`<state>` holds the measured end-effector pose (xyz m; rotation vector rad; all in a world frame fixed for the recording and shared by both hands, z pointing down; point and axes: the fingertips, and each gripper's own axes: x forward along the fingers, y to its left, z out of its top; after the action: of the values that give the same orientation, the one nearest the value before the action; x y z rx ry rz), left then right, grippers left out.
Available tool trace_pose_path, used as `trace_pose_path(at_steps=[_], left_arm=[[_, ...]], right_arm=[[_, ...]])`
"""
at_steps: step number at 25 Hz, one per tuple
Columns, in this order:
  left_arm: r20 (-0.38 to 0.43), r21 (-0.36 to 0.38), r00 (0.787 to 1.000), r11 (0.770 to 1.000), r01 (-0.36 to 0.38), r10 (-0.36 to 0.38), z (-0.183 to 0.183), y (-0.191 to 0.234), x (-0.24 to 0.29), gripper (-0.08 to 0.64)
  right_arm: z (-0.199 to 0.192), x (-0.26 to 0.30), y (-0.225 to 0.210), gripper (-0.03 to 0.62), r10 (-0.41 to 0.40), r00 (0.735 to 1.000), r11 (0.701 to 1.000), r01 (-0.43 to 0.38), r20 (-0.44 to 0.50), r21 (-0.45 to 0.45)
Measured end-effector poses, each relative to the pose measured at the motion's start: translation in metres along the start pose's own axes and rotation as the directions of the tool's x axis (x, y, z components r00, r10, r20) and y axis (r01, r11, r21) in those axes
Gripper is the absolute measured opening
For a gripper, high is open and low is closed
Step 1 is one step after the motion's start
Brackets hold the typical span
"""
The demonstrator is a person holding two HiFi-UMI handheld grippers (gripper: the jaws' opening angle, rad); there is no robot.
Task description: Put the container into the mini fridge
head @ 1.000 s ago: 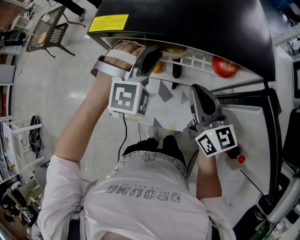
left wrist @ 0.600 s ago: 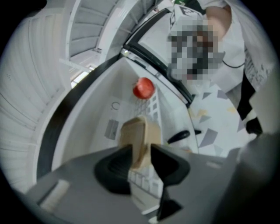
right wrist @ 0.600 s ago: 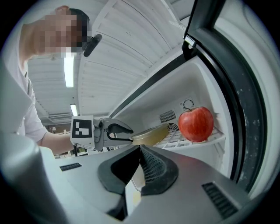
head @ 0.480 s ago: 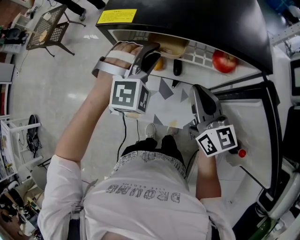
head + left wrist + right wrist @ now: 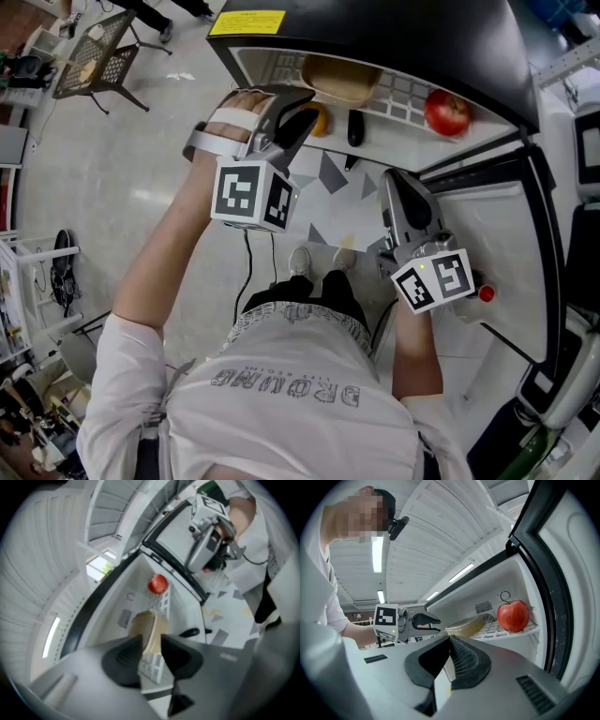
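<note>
Currently the container [image 5: 339,79] rests on the mini fridge [image 5: 394,33] shelf, just ahead of the left gripper [image 5: 305,112], the nearer of 2. Its jaws, apart and closing slightly, hold nothing. Right gripper [image 5: 396,185]: jaws together, empty.

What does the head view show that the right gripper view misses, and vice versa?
Only the head view: the yellow label on the mini fridge's top, an orange item and a black object inside it, and the floor. Only the right gripper view: ceiling lights, the vent in the back wall, and the right tool's jaws together. Both: the container and apple on the wire shelf, plus the left tool, jaws closing slightly with nothing between them.
</note>
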<state>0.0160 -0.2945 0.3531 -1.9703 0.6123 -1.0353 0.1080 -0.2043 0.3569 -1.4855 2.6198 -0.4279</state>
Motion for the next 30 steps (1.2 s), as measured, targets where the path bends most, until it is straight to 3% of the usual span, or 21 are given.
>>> trace_pose_path(at_steps=[8,15,23,30], left_arm=[[0.068,-0.146,0.997,0.989,-0.038,0.048,0.008,0.002,-0.034,0.087],[0.111,-0.261,0.992,0.965,-0.026,0.056,0.006,-0.005,-0.061,0.051],[0.168,-0.407,0.983,0.913,0.001,0.074,0.004,-0.012,-0.084,0.029],[0.192,-0.475,0.978,0.88,0.022,0.079,0.002,-0.019,-0.099,0.017]], right_arm=[[0.005,-0.013,0.017,0.002,-0.001,1.0,1.0,0.001,0.004,-0.028],[0.008,-0.021,0.034,0.002,-0.007,1.0,0.999,0.008,0.009,-0.043],[0.011,-0.029,0.049,0.002,-0.016,1.0,0.998,0.017,0.015,-0.063],[0.013,-0.033,0.061,0.002,-0.019,1.0,0.997,0.021,0.017,-0.078]])
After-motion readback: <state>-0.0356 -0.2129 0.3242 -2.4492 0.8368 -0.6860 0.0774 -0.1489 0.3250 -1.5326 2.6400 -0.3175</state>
